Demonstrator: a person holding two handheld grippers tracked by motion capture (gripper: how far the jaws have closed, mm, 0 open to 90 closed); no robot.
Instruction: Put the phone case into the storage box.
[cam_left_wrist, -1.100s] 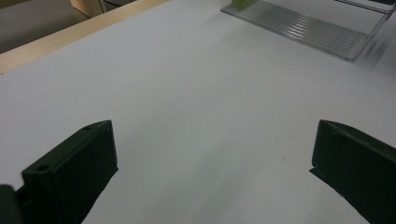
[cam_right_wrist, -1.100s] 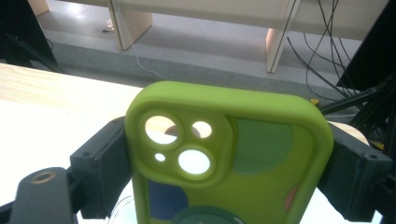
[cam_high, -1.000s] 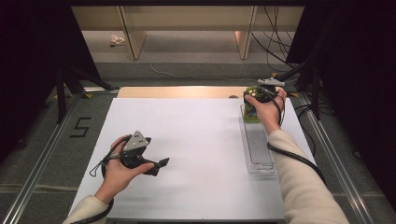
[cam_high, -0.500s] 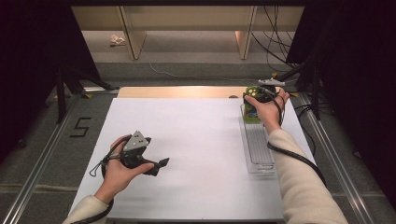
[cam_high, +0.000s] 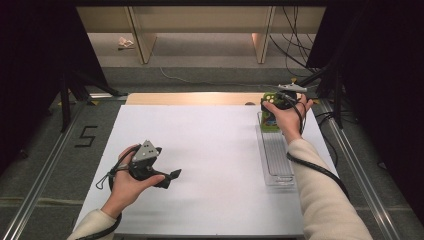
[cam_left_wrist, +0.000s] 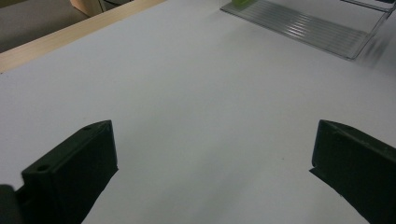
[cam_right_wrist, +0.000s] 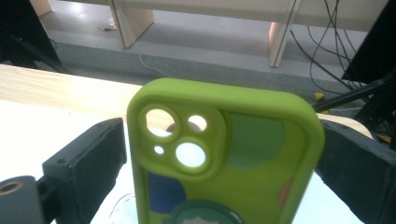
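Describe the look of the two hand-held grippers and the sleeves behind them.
Both the left gripper and the right gripper are black, with blocky black jaws, a grey three-cornered plate on top and a trailing black cable. The person's sleeves are cream-coloured.

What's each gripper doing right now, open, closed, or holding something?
Left gripper: open, nothing between its jaws.
Right gripper: jaws have just been opening around the green phone case; a gap shows at one jaw.
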